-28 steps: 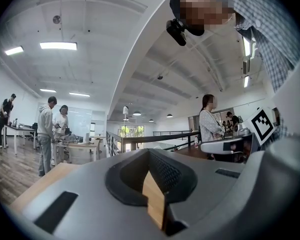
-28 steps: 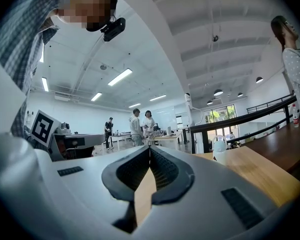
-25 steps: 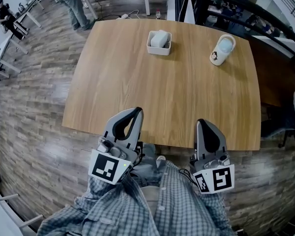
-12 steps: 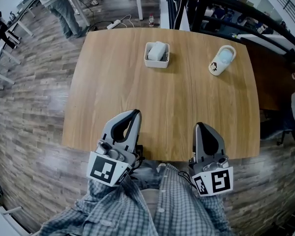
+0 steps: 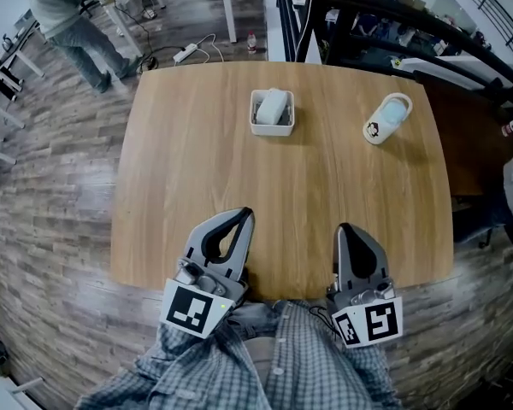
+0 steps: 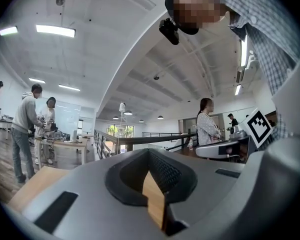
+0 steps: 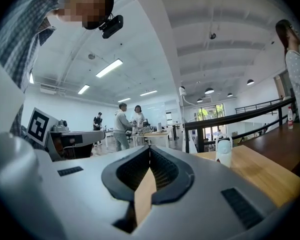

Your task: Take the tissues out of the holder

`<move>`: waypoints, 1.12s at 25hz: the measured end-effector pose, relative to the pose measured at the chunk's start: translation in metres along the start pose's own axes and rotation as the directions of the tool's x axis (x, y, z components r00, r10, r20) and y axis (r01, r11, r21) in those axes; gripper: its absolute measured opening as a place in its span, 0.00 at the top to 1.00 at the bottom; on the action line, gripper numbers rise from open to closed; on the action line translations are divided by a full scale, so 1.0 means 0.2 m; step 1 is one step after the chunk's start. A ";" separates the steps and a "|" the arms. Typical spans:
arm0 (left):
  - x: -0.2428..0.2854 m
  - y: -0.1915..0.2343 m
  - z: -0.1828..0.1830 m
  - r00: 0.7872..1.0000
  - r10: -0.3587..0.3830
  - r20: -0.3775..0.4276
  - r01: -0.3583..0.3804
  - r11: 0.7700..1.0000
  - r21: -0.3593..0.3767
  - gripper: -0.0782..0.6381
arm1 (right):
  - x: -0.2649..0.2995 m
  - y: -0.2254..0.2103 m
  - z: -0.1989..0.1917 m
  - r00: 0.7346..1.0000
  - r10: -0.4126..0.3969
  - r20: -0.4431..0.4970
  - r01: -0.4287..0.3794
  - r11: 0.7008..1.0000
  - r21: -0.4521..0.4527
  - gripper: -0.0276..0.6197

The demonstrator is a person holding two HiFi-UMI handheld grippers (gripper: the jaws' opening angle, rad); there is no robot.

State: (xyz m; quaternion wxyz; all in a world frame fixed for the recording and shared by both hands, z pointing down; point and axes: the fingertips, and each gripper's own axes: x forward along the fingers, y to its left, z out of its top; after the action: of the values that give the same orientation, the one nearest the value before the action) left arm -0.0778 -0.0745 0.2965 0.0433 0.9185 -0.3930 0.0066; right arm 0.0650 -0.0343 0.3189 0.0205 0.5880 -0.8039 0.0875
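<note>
A white rectangular holder with a white wad of tissues in it stands on the far middle of the wooden table. My left gripper hovers over the table's near edge, shut and empty, far short of the holder. My right gripper is beside it to the right, also shut with nothing between its jaws. In the left gripper view the left gripper points level over the tabletop. In the right gripper view the right gripper points across the table.
A white bottle with a cartoon face rests at the table's far right and shows as the white bottle in the right gripper view. A dark railing runs behind the table. People stand at desks at the far left.
Both grippers have moved forward, from just before the table's near edge to over it. The holder and bottle sit lower in the head view. Jaws stayed shut.
</note>
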 end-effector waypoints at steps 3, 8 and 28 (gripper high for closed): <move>0.01 0.00 -0.02 1.000 -0.025 -0.017 0.025 0.999 0.020 0.88 | 0.04 0.03 -0.02 1.000 0.004 -0.017 -0.004 1.000 0.000 0.94; 0.03 0.00 -0.06 0.999 -0.031 -0.045 0.030 1.000 -0.009 0.88 | 0.09 0.05 -0.03 0.999 0.028 -0.043 -0.028 1.000 -0.004 0.94; 0.22 0.05 0.01 0.991 0.134 -0.018 -0.134 0.991 -0.003 0.88 | 0.21 -0.21 0.02 0.991 0.130 -0.045 -0.130 0.992 0.005 0.94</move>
State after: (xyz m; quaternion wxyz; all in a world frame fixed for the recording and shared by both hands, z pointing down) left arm -0.0549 -0.1134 0.2967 0.0481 0.8897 -0.4536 0.0170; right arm 0.0920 -0.0877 0.3251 0.0322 0.5324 -0.8396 0.1026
